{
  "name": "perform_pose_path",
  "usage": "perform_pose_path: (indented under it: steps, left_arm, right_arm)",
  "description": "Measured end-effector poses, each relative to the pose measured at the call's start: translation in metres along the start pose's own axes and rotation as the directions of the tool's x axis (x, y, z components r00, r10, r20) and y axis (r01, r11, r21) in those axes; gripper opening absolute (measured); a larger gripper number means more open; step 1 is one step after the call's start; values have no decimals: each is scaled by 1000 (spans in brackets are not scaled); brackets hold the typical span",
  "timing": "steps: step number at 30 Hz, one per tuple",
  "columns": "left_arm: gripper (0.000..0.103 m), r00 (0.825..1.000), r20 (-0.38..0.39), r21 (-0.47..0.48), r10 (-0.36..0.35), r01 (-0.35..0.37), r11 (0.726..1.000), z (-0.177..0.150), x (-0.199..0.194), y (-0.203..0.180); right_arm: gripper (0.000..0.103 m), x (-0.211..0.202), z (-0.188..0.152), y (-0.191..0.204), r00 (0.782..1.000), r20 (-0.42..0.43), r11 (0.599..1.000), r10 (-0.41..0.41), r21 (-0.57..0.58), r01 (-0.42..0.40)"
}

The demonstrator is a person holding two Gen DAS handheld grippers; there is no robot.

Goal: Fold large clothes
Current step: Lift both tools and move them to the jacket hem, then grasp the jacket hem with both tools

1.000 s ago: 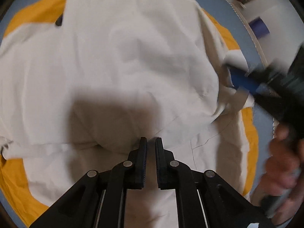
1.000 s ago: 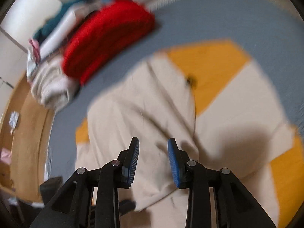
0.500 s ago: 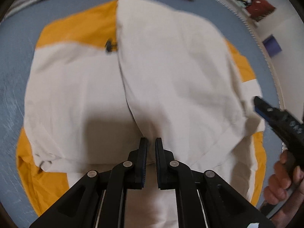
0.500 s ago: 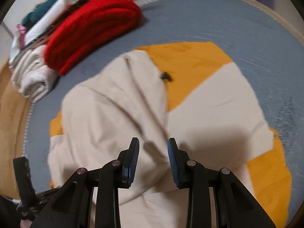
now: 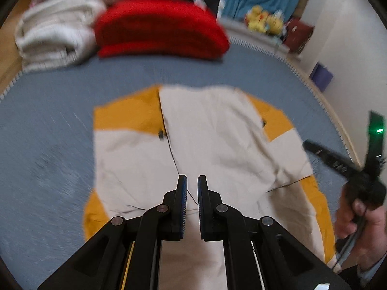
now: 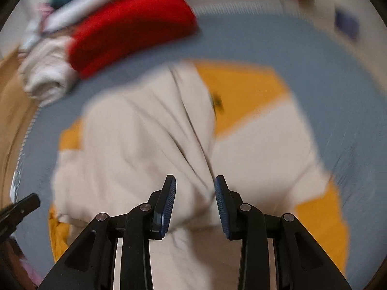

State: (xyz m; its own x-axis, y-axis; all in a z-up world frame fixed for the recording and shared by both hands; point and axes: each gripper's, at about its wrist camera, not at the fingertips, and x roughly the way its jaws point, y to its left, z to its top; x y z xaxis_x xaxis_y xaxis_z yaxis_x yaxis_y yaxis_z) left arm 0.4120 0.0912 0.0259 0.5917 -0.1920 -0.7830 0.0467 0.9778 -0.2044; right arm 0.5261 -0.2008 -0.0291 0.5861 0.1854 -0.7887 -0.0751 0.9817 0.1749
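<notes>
Jacket (image 5: 217, 145) (cream with orange panels, could be a coat, hard to say) lies spread on the grey-blue rug (image 5: 48, 120), one cream flap folded over the middle, and neither gripper has hold of it. Left gripper (image 5: 191, 188) hangs above it with the jaws nearly together and nothing in them; right gripper (image 6: 195, 193) has a moderate gap, also empty, cloth just showing through underneath. What I'd worry about: that folded flap looks puffy and ridged in the right view, not pressed flat, so it could slump back open if nobody pins it before the next fold. Also the bottom edge near the right gripper looks bunched, and grabbing there blind could catch only the top layer, so the fold drags crooked and the orange hem (image 5: 316, 200) ends up skewed. The left jaws are so narrow they'd have to open before coming down, otherwise they just poke the fabric and shove a wrinkle in. Red blanket (image 5: 159, 24) and the white bundle (image 5: 55, 31) sit well apart at the far edge, so no snag there. Both views are blurry, so I can't judge the seams.
</notes>
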Motion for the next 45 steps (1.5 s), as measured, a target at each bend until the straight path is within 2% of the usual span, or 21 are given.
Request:
perform_pose_path:
  steps: [1,4,7,8,13,17,19,22,25,26,28,30,33,36,39,43,45]
  left_arm:
    - [7,999,43,8,0,-1,1000,-3,-15,-3]
    - [7,991,136,38,12,-17,999,-18,-64,-5]
    - [7,985,174,41,-14,7,999,-43,-110,-3]
    - [7,984,177,42,-20,12,999,-51,-122,-5]
    - [7,977,207,59,-53,42,997,-107,-183,-19]
    - [7,978,203,82,-44,28,996,-158,-208,-21]
    - [7,981,190,74,-42,28,997,-183,-213,-16]
    - [7,985,167,43,-32,26,999,-216,-208,-1]
    - [7,995,98,-37,4,0,999,-228,-195,16]
    - [7,996,93,-62,-6,12,998,-229,-194,21]
    - [7,997,76,-90,10,-3,996,-231,-195,27]
    - [7,998,51,-119,24,-17,993,-233,-198,34]
    - [7,1000,17,-184,-13,16,983,-243,-197,47]
    - [7,999,-45,-234,-7,-4,972,-258,-179,60]
    - [7,994,-110,-271,-27,-4,963,-272,-155,71]
    - [7,969,-244,-319,-44,-37,947,-281,-126,81]
    - [7,957,-288,-343,-41,-63,937,-286,-116,87]
  right_arm:
    - [35,-32,2,6,996,89,999,3,-40,0]
    - [35,-109,-1,12,967,252,998,25,-63,-10]
    - [35,-179,-16,13,937,343,996,65,-77,-41]
    - [35,-192,-17,18,930,362,995,68,-89,-38]
    - [35,-284,-70,0,897,436,987,76,-164,-5]
    - [35,-335,-117,-35,892,449,984,47,-175,36]
    - [35,-349,-141,-58,899,437,986,32,-158,42]
    - [35,-355,-176,-92,910,414,992,-16,-110,68]
    - [35,-344,-208,-126,901,426,995,-80,-22,99]
    - [35,-338,-217,-138,904,416,994,-105,12,109]
    - [33,-323,-226,-158,927,347,988,-144,94,119]
    - [32,-317,-231,-171,933,338,987,-126,139,82]
    - [33,-311,-231,-177,932,324,984,-162,123,128]
    - [33,-293,-235,-187,962,241,986,-127,134,97]
    - [33,-274,-238,-195,979,170,985,-115,146,90]
    - [33,-240,-240,-203,993,45,985,-109,139,102]
    - [33,-214,-242,-210,993,-60,983,-100,149,108]
